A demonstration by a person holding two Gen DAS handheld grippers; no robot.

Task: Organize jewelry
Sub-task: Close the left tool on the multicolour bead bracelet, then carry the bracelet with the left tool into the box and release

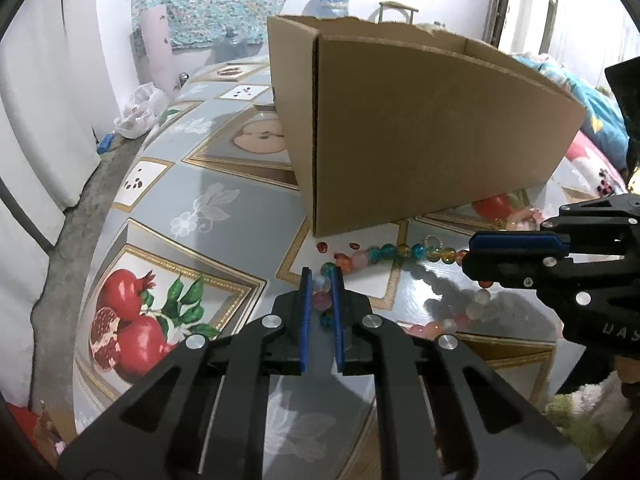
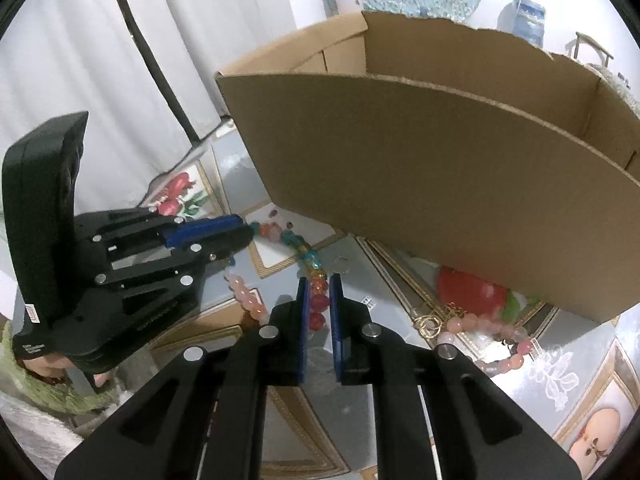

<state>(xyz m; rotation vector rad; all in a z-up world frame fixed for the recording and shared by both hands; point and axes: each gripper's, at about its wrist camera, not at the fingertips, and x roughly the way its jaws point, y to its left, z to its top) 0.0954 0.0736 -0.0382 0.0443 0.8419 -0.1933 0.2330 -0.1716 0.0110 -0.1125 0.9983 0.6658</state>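
I see the bead strand (image 1: pixel 394 252) on the table (image 1: pixel 224 208) before the box (image 1: pixel 420 128) — a bracelet (image 2: pixel 488 334) lies further right.

A table (image 1: pixel 224 208) covered in a glossy grey cloth printed with framed fruit and white flowers carries an open cardboard box (image 1: pixel 420 128). In front of the box lies a multicoloured bead strand (image 1: pixel 384 254) on the cloth, and near it a pink bead bracelet (image 2: pixel 500 338) with small gold rings (image 2: pixel 430 326).

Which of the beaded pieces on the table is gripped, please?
The multicoloured bead strand: both hand-held grippers pinch it. The pink bracelet beside the box lies untouched.
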